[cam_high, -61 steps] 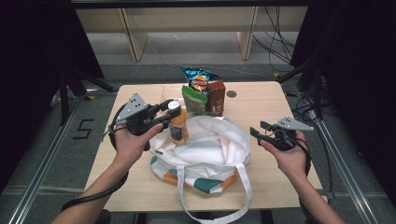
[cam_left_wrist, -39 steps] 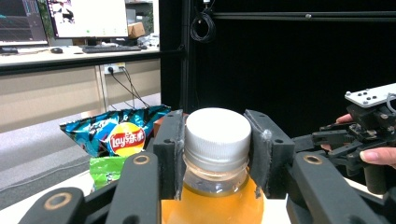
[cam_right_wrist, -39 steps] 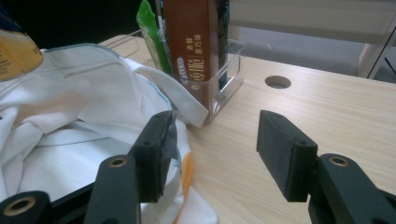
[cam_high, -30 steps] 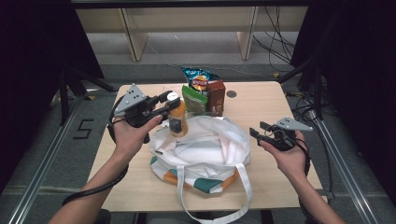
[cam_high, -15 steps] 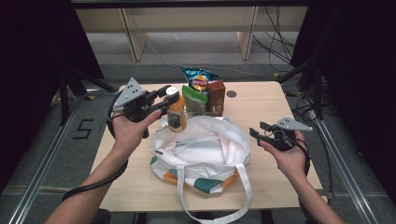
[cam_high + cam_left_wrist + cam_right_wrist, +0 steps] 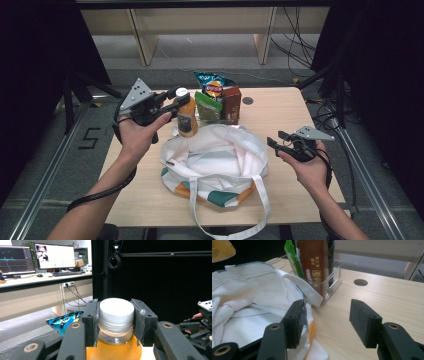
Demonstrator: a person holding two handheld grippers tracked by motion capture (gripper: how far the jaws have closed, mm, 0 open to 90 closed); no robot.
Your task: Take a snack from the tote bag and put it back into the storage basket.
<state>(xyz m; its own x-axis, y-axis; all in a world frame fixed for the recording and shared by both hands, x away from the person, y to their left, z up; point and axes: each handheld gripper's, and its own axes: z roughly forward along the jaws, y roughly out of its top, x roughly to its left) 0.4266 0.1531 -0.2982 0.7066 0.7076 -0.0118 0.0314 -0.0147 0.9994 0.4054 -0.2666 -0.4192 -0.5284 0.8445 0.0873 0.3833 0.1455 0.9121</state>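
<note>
Bottle (image 6: 187,117) held in left tongs (image 6: 176,98) above bag rim; right tongs (image 6: 275,139) (wide) beside it.

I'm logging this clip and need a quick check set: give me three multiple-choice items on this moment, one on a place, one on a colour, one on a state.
1. Where is the brown carton?
A. Inside the tote bag
B. In the clear holder at the table's far side, behind the tote bag
C. On the floor

2. What colour is the cap of the juice bottle?
A. White
B. Red
C. Blue

3. How does the right hand-held gripper stand?
A. Shut on the bag's handle
B. Shut on the carton
C. Open, holding nothing

Key: 1 B, the carton stands in the clear holder beyond the tote bag. 2 A, the left hand-held gripper clamps just below a white cap. 3 C, its jaws stand apart with bare table between them.
</note>
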